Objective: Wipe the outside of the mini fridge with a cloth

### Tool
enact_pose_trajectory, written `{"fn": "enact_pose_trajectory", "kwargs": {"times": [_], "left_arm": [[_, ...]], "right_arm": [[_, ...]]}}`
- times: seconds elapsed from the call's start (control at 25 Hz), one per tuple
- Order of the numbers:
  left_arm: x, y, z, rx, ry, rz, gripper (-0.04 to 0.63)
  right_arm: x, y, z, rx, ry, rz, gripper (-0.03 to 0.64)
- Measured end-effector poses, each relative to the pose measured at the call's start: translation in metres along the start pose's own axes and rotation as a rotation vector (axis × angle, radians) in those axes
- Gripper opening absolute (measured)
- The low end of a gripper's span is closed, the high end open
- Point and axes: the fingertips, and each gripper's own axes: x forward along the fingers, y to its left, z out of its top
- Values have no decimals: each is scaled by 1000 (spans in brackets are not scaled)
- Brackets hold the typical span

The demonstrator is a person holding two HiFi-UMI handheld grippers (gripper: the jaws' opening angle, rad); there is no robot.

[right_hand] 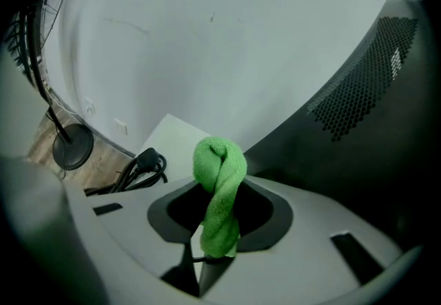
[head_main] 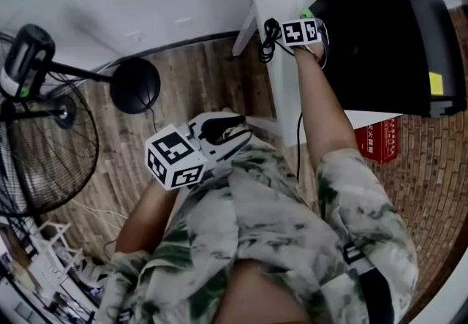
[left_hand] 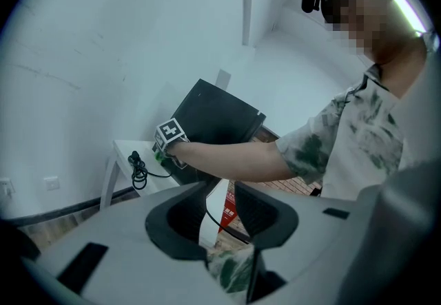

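Right tongs (right_hand: 220, 217) clamp a twisted green cloth (right_hand: 219, 166), probably soft and light, beside the mini fridge (right_hand: 372, 131); left tongs (left_hand: 222, 197) apart.

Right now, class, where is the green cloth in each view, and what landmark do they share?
Head view: green cloth near top, right of centre.
Left gripper view: small patch, left of centre.
Right gripper view: centre, clamped in right tongs.
Shared landmark: black mini fridge, beside the cloth in all three.
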Motion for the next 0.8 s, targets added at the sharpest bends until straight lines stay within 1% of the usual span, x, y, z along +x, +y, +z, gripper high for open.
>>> {"fn": "enact_pose_trajectory", "kwargs": {"times": [0.2, 0.44, 0.64, 0.8], "left_arm": [[5, 6, -3, -20, 6, 15, 135], [9, 11, -3, -32, 12, 28, 135], [6, 18, -2, -35, 14, 47, 135], [3, 15, -3, -3, 35, 56, 135]], "right_arm": [[18, 17, -15, -2, 32, 46, 117], [28, 30, -27, -3, 40, 80, 117], [27, 38, -33, 21, 10, 118, 117], [13, 42, -40, 50, -26, 154, 117]]}}
